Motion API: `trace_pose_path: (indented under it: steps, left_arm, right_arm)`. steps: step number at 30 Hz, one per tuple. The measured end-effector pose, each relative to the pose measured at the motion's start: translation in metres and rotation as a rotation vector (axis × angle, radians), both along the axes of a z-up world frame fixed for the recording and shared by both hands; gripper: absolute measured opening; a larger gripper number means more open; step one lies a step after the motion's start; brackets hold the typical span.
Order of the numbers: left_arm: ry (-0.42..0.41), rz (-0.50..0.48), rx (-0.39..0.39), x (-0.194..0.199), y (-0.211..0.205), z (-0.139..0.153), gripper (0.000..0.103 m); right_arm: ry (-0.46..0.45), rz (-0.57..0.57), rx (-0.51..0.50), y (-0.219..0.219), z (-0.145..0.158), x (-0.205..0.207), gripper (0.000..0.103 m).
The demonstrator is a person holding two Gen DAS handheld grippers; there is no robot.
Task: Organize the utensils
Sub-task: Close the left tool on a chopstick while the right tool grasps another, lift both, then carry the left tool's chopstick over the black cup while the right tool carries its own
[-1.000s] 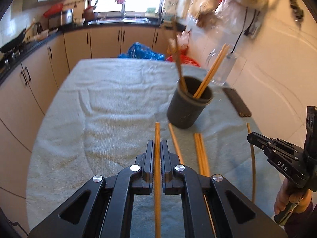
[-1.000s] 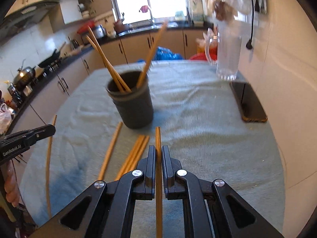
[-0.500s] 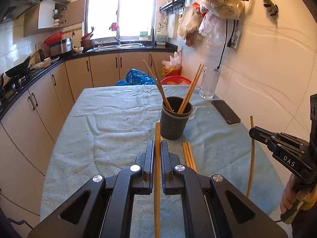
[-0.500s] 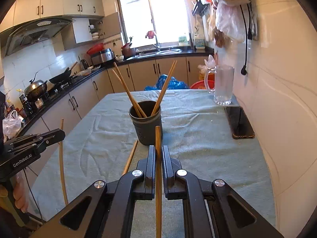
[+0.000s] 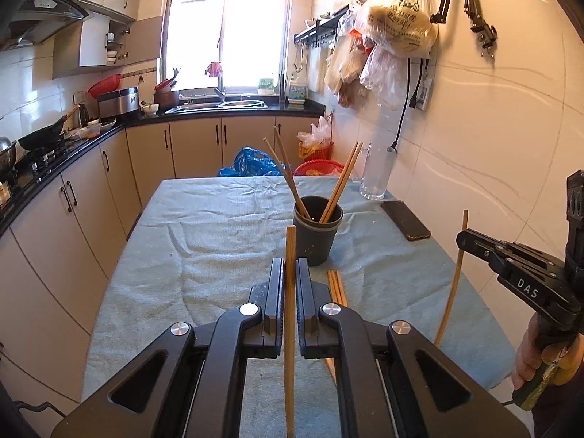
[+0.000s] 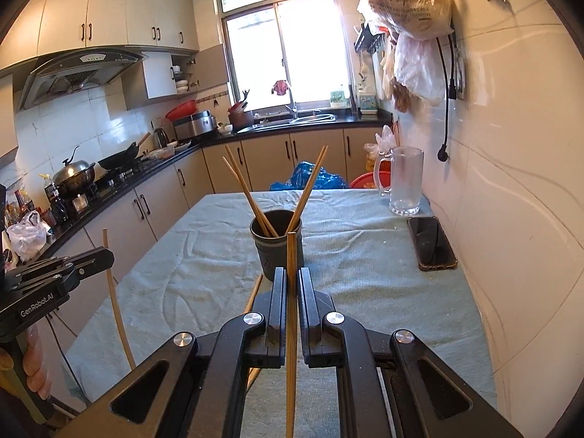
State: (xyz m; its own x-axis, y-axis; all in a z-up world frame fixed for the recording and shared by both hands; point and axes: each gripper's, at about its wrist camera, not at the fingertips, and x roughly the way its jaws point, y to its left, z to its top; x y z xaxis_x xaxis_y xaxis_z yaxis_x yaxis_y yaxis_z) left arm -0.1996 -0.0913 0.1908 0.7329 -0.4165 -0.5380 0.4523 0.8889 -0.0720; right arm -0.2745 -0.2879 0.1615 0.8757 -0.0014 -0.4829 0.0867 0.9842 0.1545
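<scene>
A dark grey utensil cup (image 5: pixel 317 231) (image 6: pixel 278 242) stands mid-table with several wooden chopsticks (image 5: pixel 341 182) (image 6: pixel 245 191) leaning in it. My left gripper (image 5: pixel 289 266) is shut on a chopstick (image 5: pixel 289 314), held above the near table edge, short of the cup. My right gripper (image 6: pixel 291 273) is shut on another chopstick (image 6: pixel 291 314), also raised and short of the cup. Each gripper shows in the other's view, the right (image 5: pixel 460 236) and the left (image 6: pixel 109 254), each with its chopstick pointing up. Loose chopsticks (image 5: pixel 336 286) (image 6: pixel 253 294) lie on the cloth before the cup.
The table is covered by a grey-blue cloth (image 5: pixel 219 241). A glass mug (image 6: pixel 404 180) and a black phone (image 6: pixel 432 242) sit by the tiled wall on the right. Kitchen cabinets (image 5: pixel 65 219) run along the left. Bags hang on the wall (image 5: pixel 398 25).
Both grippers have risen and drawn back from the table, each still holding its chopstick; the cup now looks smaller and farther away.
</scene>
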Motion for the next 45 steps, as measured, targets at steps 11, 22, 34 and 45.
trace_pose_path:
  steps: [11, 22, 34, 45]
  left_arm:
    - [-0.026, 0.0, -0.011, -0.006, 0.002, 0.011, 0.005]
    - [-0.049, -0.021, -0.009, 0.001, -0.004, 0.025, 0.005]
    - [-0.061, -0.053, -0.004, 0.02, -0.015, 0.043, 0.005]
    - [-0.105, -0.075, -0.07, 0.052, -0.025, 0.092, 0.005]
  right_arm:
    - [-0.034, -0.004, -0.001, -0.001, 0.008, -0.003, 0.006]
    - [-0.055, 0.0, -0.009, -0.003, 0.018, 0.004, 0.006]
    - [-0.063, 0.001, -0.008, -0.006, 0.03, 0.021, 0.006]
    - [-0.118, 0.005, -0.025, -0.013, 0.066, 0.047, 0.006]
